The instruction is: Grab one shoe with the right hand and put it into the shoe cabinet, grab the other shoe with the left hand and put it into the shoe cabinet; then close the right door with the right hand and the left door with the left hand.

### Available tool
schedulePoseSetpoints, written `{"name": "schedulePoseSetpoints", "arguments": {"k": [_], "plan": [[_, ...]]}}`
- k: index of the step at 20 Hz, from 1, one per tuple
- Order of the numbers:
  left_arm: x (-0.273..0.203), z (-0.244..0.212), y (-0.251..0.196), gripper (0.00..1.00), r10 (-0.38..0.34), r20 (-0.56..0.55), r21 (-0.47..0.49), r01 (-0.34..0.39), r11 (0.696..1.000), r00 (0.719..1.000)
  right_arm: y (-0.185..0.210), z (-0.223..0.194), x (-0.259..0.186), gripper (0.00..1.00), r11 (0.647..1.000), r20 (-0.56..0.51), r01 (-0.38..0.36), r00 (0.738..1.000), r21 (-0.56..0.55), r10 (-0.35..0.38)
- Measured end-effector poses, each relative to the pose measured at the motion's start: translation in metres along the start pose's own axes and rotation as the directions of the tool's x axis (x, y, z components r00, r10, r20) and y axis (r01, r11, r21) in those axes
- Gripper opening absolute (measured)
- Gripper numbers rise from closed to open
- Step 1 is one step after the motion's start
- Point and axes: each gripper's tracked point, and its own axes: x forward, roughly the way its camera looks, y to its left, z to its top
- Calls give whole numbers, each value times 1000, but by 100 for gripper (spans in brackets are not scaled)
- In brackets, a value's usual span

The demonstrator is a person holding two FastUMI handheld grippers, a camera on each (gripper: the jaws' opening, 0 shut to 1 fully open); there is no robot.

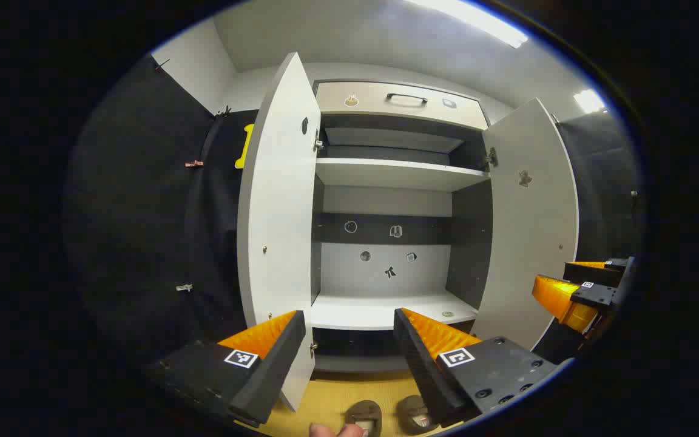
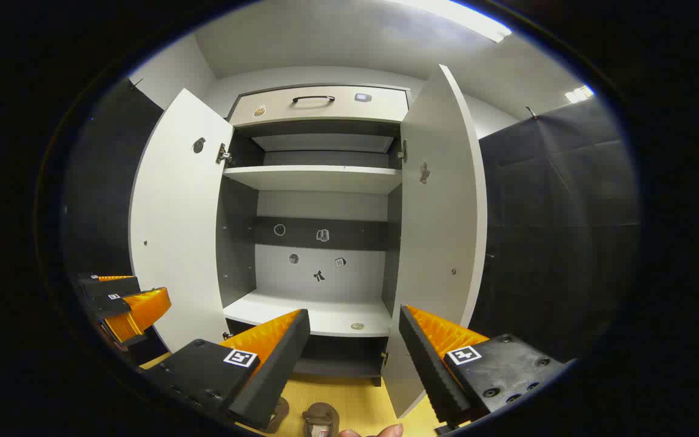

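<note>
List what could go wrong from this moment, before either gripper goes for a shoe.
1. Both shoes lie on the yellow floor below the open left gripper and right gripper, at the view's bottom edge, so a grab may be poorly aimed.
2. A person's fingers sit right beside the shoes and could get pinched.
3. The left door and right door stand open, flanking the shelf; a carried shoe might clip one.

Both shoes [image 1: 386,417] (brown, on the floor) are cut off by the edge.

Both doors [image 1: 276,200] swung wide; lower shelf [image 1: 380,309] bare
</note>
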Motion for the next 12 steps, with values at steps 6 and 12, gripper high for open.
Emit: {"name": "schedulePoseSetpoints", "arguments": {"k": [6,12], "plan": [[-2,2,7,93,3,6,10,-3,1000,1000,3,-6,2,97,1000,-24,8,1000,11,-8],[-3,8,1,93,-2,17,56,1,998,1000,4,-4,1,97,1000,-20,5,1000,16,-5]]}}
